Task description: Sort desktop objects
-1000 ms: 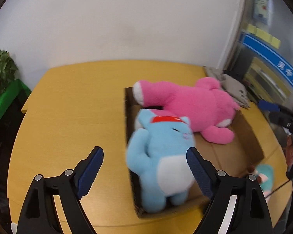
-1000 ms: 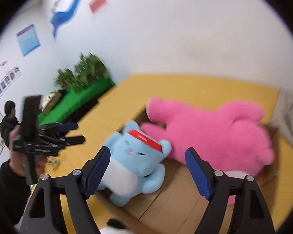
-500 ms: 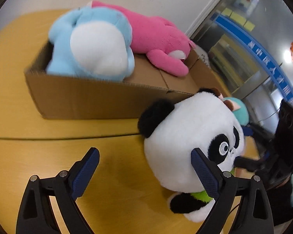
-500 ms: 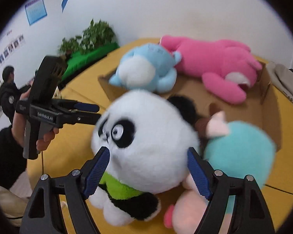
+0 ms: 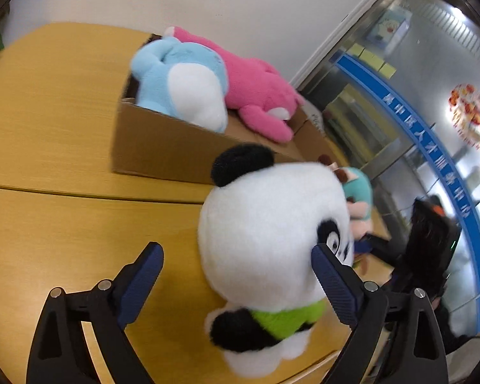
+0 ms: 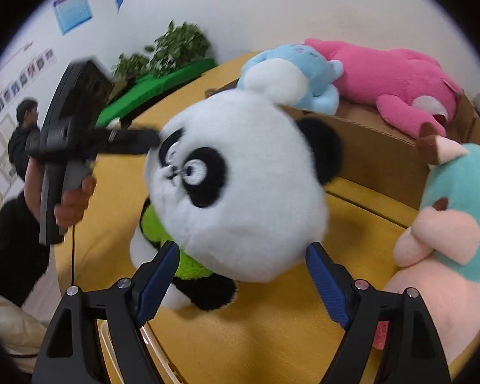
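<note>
A panda plush [image 5: 272, 240] in a green shirt sits on the yellow table [image 5: 48, 128], also in the right wrist view [image 6: 236, 192]. My left gripper [image 5: 236, 275] is open, its right finger beside the panda's head. My right gripper [image 6: 240, 275] is open just below the panda's head. The left gripper shows in the right wrist view [image 6: 137, 140] with its tips at the panda's face. A cardboard box [image 5: 163, 147] holds a blue plush [image 5: 182, 86] and a pink plush [image 5: 256, 92]. A teal and pink plush [image 6: 448, 217] sits right of the panda.
Green plants [image 6: 172, 48] stand beyond the table's far left edge in the right wrist view. A person in black [image 6: 22, 134] stands far left. A glass wall with a blue stripe [image 5: 416, 128] lies to the right. The table edge runs near the panda.
Both grippers have closed in on the panda from opposite sides; it looms larger in both views. A second ago both looked down into the box. Jaws stayed open.
</note>
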Demonstrator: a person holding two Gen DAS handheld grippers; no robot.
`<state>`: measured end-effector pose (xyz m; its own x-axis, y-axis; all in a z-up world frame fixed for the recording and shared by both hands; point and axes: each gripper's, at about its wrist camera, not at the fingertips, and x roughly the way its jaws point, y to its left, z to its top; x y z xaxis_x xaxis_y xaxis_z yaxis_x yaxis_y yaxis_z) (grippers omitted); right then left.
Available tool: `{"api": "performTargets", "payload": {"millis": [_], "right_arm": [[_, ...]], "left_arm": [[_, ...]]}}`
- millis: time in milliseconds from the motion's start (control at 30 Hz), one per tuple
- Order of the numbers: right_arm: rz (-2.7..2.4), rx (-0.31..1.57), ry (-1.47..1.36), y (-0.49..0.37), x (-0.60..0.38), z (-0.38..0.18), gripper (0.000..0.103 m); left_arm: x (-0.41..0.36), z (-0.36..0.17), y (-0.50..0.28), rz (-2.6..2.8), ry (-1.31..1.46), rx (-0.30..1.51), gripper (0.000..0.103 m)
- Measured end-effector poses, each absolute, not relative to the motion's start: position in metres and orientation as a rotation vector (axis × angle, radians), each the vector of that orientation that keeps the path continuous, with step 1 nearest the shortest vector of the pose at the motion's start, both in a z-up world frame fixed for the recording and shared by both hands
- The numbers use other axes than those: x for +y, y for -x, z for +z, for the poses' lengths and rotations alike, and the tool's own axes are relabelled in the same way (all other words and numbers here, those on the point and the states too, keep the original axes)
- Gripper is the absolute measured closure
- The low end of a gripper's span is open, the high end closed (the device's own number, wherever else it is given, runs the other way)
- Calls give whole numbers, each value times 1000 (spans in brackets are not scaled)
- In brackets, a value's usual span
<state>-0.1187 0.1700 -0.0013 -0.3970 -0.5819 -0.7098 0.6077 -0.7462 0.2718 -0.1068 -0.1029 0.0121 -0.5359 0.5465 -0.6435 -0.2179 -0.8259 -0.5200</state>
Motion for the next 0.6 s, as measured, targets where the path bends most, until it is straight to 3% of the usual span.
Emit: {"api": "performTargets", "payload": {"millis": [200, 233, 300, 333, 467, 600], "right_arm": [[-2153, -119, -1115, 148, 166, -11, 21], [-2139, -175, -1112, 154, 164, -13, 21], [-2096, -323, -1094, 167, 163, -19, 21], [-2082, -364, -1089, 170, 162, -21, 24], [-2101, -336, -1070, 161, 162, -19, 33], [-2095, -313, -1055, 134, 172, -7, 34]], "left_arm": [[-119, -16, 138, 2303, 1163, -666, 0], [-118, -18, 142, 2279, 1154, -694, 3], [-114, -19, 146, 2224, 1132, -729, 31], [-110, -18, 146, 2192, 1115, -735, 39], [-99, -4, 135, 2199, 1122, -678, 52], [-91, 5, 110, 2190, 1113, -654, 52]]}}
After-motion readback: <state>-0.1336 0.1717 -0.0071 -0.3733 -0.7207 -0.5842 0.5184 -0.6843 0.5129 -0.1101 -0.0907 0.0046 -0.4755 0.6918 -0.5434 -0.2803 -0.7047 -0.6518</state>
